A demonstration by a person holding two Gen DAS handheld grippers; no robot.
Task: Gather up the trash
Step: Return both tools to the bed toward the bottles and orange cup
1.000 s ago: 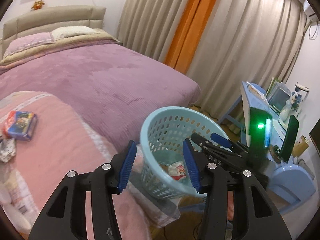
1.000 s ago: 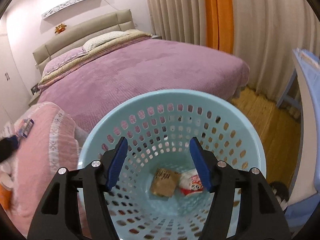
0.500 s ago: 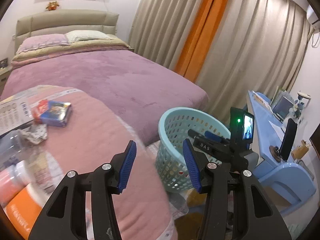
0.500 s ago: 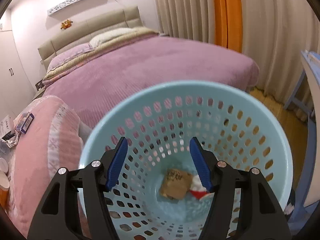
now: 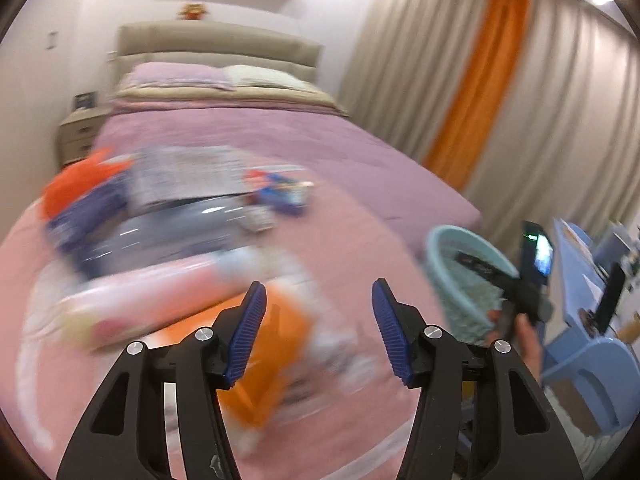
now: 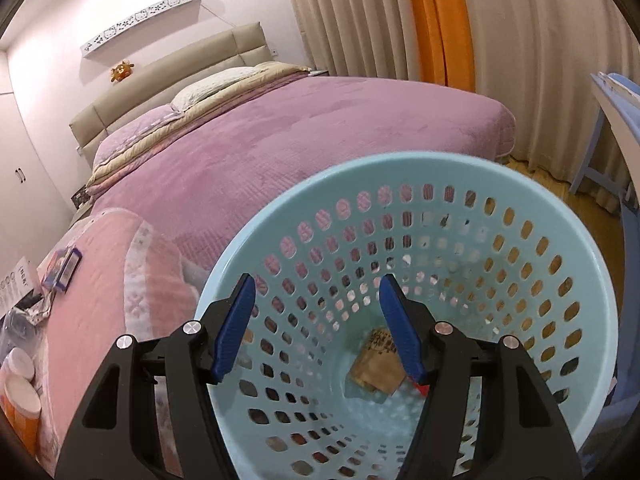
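My right gripper (image 6: 316, 324) stood open over the blue basket (image 6: 400, 168), where a brown packet (image 6: 374, 364) already lay beneath my fingers. My left gripper (image 5: 318, 332), empty, was opening above blurred litter (image 5: 256, 364) left on the pink blanket (image 5: 360, 240).

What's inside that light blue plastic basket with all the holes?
At the bottom of the light blue perforated plastic basket lies a flattened brown cardboard packet. Beside it a sliver of red wrapper shows; the right gripper covers the rest of it.
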